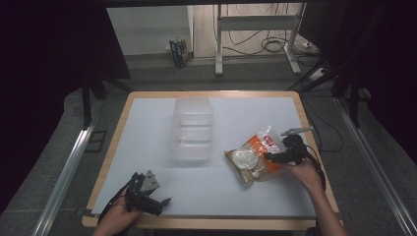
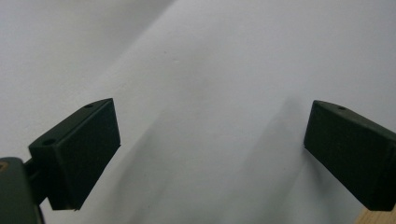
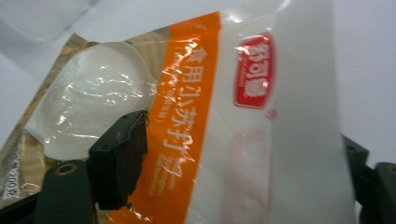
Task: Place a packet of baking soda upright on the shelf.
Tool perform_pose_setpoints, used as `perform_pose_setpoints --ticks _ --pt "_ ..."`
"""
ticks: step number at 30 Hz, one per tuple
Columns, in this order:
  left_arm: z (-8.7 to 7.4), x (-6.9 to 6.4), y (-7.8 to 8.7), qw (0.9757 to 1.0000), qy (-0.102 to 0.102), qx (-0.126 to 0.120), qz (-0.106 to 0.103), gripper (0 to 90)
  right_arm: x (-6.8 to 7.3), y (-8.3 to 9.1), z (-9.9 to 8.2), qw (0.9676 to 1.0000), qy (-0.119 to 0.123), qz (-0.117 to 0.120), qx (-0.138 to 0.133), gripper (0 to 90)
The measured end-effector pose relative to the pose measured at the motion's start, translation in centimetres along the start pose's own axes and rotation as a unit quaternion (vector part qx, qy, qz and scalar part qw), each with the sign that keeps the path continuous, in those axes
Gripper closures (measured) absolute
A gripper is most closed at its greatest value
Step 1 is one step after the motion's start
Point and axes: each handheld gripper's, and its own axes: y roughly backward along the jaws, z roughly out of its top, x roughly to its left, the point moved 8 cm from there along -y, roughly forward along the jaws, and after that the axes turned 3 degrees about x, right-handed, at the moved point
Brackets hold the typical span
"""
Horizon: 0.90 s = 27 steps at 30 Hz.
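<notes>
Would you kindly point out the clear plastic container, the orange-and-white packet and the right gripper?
Clear plastic container (image 1: 193,129), high view, middle of its ribbed top.
Orange-and-white packet (image 3: 196,116), right gripper view, orange printed band.
Right gripper (image 1: 272,158), high view, between its fingertips.

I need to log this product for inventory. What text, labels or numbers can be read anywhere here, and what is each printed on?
"食用小苏打": orange band of the plastic packet, held between the jaws of the right gripper.
Red badge on the packet: white characters, too blurred to read.
Small Latin line beside the big characters: too blurred.
Digits at the packet's lower left edge: seemingly "200", uncertain.
Clear plastic container: no text visible.
</notes>
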Motion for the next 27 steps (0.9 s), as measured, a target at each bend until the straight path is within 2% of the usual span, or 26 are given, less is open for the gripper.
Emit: perform_pose_setpoints --ticks 2,6,11,12,13,14,15,16,20,24,27 --pt "0.0 0.0 0.0 1.0000 0.000 0.000 0.000 3.7 0.5 -0.4 0.4 0.9999 0.001 0.015 0.002 28.2" --pt "0.0 0.0 0.0 1.0000 -0.001 0.000 0.000 3.7 1.0 -0.7 0.7 0.9997 0.006 0.024 0.008 31.5" --pt "0.0 0.0 0.0 1.0000 -0.001 0.000 0.000 3.7 1.6 -1.0 0.9 0.9992 0.009 0.036 0.018 45.5" --pt "0.0 0.0 0.0 1.0000 -0.001 0.000 0.000 3.7 1.6 -1.0 1.0 0.9992 0.012 0.032 0.020 50.6" --pt "0.0 0.0 0.0 1.0000 -0.001 0.000 0.000 3.7 1.5 -1.1 0.9 0.9992 0.027 0.008 0.029 67.1" --pt "0.0 0.0 0.0 1.0000 -0.001 0.000 0.000 3.7 1.4 -1.1 0.9 0.9989 0.031 0.002 0.034 74.6" --pt "0.0 0.0 0.0 1.0000 -0.001 0.000 0.000 3.7 1.4 -1.1 0.9 0.9989 0.031 0.002 0.034 74.6" --pt "0.0 0.0 0.0 1.0000 -0.001 0.000 0.000 3.7 1.2 -1.0 0.9 0.9986 0.037 -0.007 0.036 86.7" --pt "0.0 0.0 0.0 1.0000 -0.001 0.000 0.000 3.7 1.2 -0.9 0.9 0.9988 0.032 -0.007 0.037 88.7" --pt "0.0 0.0 0.0 1.0000 0.000 -0.001 0.001 3.7 1.7 -0.6 0.9 0.9976 0.051 -0.018 0.044 88.8" --pt "0.0 0.0 0.0 1.0000 0.000 -0.001 0.000 3.7 1.9 -0.2 1.2 0.9979 0.051 -0.013 0.037 88.8"
